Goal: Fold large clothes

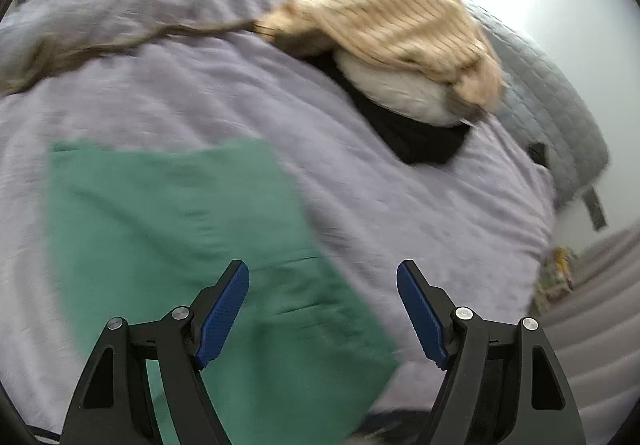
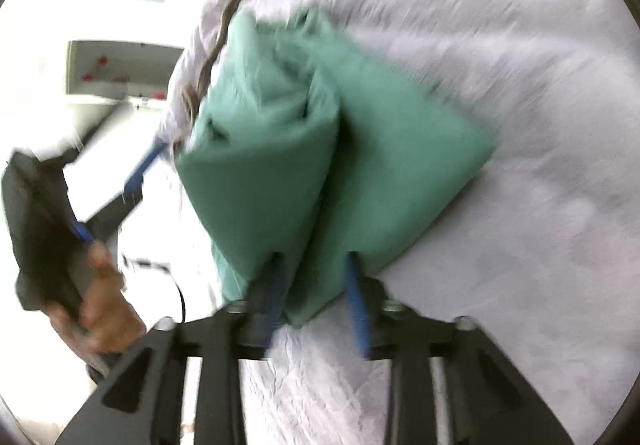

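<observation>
On the bed, nearest first:
right gripper (image 2: 316, 297): fingers part-way apart, straddling the near corner of the green cloth (image 2: 320, 149); the cloth lies between them, and blur hides whether a pad still presses on it. I judge this a let-go after laying a fold down.
left gripper (image 1: 322, 313): fingers wide with nothing between them, hovering over the near right corner of the cloth (image 1: 180, 221); likely clear of it so the fold can settle.
hand (image 2: 100, 309): seen in the right view at the left, grasping the left tool off the bed's edge.
cloth, place: flat on the lilac bedspread (image 1: 400, 213), near the person's edge, well apart from the pile.
cloth, shape: folded to a rough rectangle in the left view; in the right view its upper layers bunch into a ridge down the middle, so the fold looks unfinished.
cloth, axis: long side runs from the near edge away across the bed; the near corner points at the right gripper.
far pile: tan knit (image 1: 404, 21) over a white piece (image 1: 392, 93) and a black one (image 1: 420, 141), probably waiting their turn.
</observation>
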{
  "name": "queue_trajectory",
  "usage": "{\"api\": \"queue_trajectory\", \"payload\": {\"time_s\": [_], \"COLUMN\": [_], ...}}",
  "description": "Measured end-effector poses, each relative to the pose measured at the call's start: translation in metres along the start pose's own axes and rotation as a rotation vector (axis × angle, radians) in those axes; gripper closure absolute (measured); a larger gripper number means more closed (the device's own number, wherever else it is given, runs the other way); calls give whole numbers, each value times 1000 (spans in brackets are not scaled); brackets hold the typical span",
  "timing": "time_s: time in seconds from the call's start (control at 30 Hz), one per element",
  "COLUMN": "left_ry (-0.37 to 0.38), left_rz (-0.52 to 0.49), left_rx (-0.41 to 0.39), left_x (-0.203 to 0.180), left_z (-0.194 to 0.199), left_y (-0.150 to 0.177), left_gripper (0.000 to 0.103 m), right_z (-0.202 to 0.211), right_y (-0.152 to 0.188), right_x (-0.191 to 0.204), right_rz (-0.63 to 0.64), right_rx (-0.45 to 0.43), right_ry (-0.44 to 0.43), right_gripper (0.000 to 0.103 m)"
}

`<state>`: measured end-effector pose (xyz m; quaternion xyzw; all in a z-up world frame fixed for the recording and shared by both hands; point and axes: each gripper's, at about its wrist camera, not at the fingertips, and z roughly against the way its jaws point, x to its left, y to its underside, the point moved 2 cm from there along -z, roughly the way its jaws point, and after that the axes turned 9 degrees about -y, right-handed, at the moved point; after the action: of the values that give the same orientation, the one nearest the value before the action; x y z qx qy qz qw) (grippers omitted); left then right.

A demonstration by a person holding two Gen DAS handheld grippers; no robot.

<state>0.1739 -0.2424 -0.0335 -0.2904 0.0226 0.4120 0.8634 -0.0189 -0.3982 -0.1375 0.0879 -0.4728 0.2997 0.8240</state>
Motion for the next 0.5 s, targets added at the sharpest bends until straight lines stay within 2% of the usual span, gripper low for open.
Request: {"api": "queue_trajectory", "payload": {"time_s": [0.13,0.2,0.27,0.33,0.47,0.5], "left_ry": [-173,-231,-274,-317,-326,-321], "left_rz": [117,181,235,282,345,352], "left_rx": [9,47,81,110,145,144], "left_x": [68,102,126,146,168,170], "left_z": [15,16,15,14,12,12], "left_y": [26,45,65,85,112,115], "left_gripper": [26,26,26,26,26,26], "right_z": [8,14,15,11,-27,-33], "right_y": [-7,-11,-15,-14,-20,-24], "right_x": [6,12,21,30,33,30], "right_rz": [-30,-30,4,60,104,98], "right_rx": [-52,-55,-20,34,70,55], "right_ry": [-66,-121,-141,-111,72,82], "right_gripper": [49,35,29,29,30,51]}}
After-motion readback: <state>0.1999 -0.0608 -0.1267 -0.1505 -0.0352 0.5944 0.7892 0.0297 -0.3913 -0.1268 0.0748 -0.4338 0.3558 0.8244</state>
